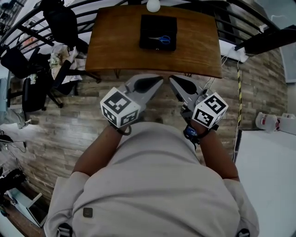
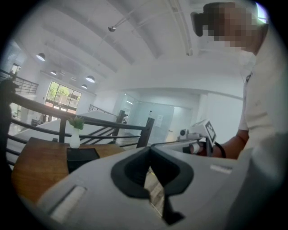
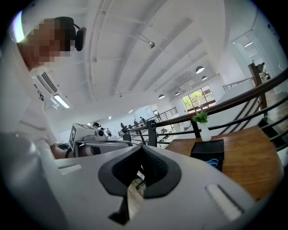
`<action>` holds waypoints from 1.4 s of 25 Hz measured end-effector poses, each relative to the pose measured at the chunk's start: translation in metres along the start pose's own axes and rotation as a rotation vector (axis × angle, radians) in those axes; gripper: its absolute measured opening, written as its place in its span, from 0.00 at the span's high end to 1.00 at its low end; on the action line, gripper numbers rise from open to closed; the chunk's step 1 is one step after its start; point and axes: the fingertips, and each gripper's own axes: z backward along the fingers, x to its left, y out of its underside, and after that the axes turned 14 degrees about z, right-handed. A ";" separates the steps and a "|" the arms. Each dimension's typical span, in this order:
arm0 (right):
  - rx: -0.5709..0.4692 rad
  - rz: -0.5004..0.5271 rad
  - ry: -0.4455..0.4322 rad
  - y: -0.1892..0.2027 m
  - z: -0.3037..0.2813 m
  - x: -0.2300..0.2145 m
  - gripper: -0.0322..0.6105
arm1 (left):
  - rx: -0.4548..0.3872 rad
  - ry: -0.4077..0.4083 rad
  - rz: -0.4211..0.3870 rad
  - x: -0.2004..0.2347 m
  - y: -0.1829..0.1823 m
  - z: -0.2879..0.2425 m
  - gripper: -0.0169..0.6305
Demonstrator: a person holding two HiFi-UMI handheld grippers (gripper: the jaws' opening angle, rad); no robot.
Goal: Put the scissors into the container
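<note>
Blue-handled scissors (image 1: 160, 40) show against the near part of a black container (image 1: 158, 25) on the wooden table (image 1: 111, 51). I cannot tell whether they lie on it or lean on it. In the right gripper view the scissors (image 3: 213, 162) and container (image 3: 208, 148) are off to the right. In the left gripper view the container (image 2: 82, 157) is at the left. My left gripper (image 1: 157, 81) and right gripper (image 1: 174, 80) hang side by side short of the table's near edge. Both are shut and empty, as the left gripper (image 2: 150, 150) and right gripper (image 3: 141, 150) views show.
A white vase (image 1: 153, 5) with a green sprig stands behind the container at the table's far edge. A dark railing (image 3: 252, 96) runs behind the table. Black office chairs (image 1: 60, 23) and clutter stand at the left. A white surface (image 1: 268, 176) lies at the right, over wood-plank floor (image 1: 60, 120).
</note>
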 end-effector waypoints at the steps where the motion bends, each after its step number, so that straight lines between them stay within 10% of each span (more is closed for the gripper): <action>1: 0.002 0.003 -0.006 0.004 0.007 0.004 0.94 | 0.001 -0.009 0.000 -0.006 0.007 -0.001 0.97; 35: 0.028 0.052 -0.087 0.046 0.093 0.063 0.94 | -0.012 -0.095 0.009 -0.078 0.077 0.005 0.97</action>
